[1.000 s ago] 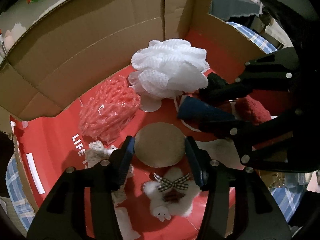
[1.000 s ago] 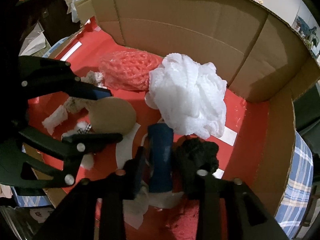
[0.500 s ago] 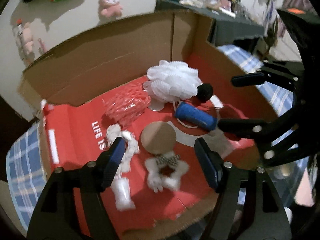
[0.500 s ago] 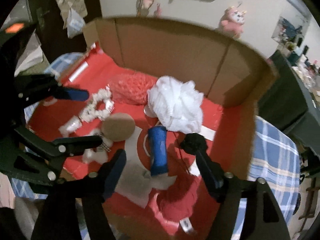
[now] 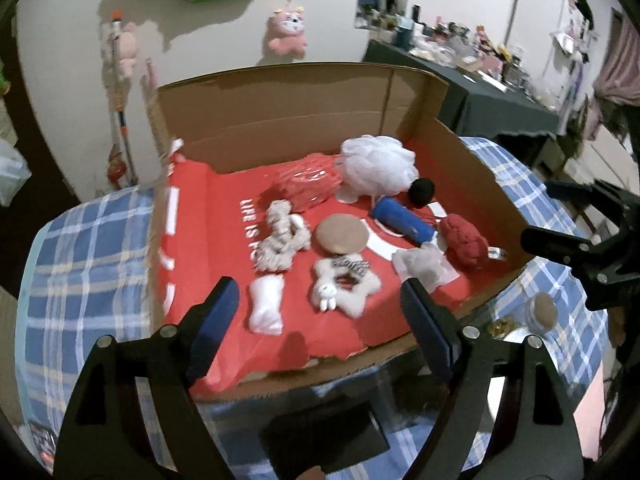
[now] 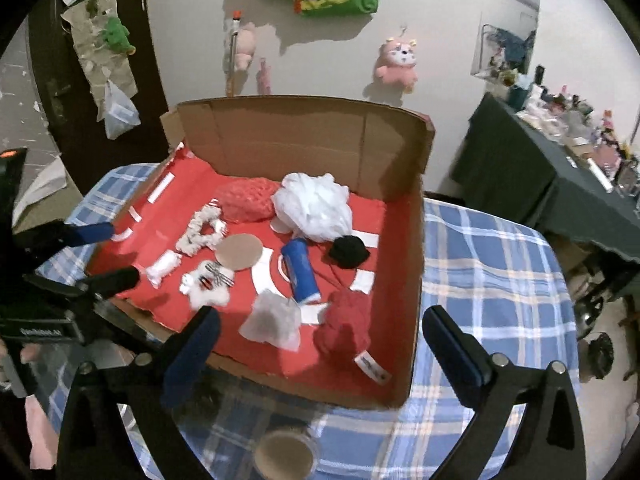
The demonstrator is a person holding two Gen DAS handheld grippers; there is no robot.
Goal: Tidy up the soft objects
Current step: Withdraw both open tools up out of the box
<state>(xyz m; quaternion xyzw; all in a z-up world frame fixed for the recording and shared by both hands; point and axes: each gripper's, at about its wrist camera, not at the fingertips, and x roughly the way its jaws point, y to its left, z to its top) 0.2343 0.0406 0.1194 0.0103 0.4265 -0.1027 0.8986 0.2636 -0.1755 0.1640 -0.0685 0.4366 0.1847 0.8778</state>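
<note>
**A:** How did the two hand-held grippers stand?

**B:** The left hand-held gripper [image 5: 320, 312] had just been opening and its jaws stood wide apart with nothing between them, above the near edge of the cardboard box [image 5: 280, 120]. The right hand-held gripper [image 6: 320, 344] had just been opening too, jaws as wide as they went, empty, over the box's near right corner. Neither touched anything.

**B:** The soft things all lay on the red lining of the box: a white mesh puff [image 5: 376, 164] and a red mesh sponge [image 5: 308, 184] against the back wall, a black pom-pom [image 5: 422, 191] and a blue roll [image 5: 402, 220] just in front of the puff, a tan round pad [image 5: 341, 233] mid-box, a white scrunchie [image 5: 282, 236] to its left, a fluffy star with a bunny [image 5: 344, 284] near the front edge, and a dark red knitted lump [image 5: 464, 240] by the right wall.

**A:** Anything hard to make out?

**B:** The white lettering on the lining was partly covered by the scrunchie. A pale crumpled piece [image 6: 274, 318] near the front was too vague to name. A round container [image 6: 285, 456] was cut off at the bottom of the right view.

**A:** And the room?

**B:** The box sat on a surface with a blue plaid cloth [image 6: 480, 264]. A pink plush toy [image 6: 396, 60] hung on the pale wall, and a dark cluttered table [image 6: 560, 168] stood at the right.
</note>
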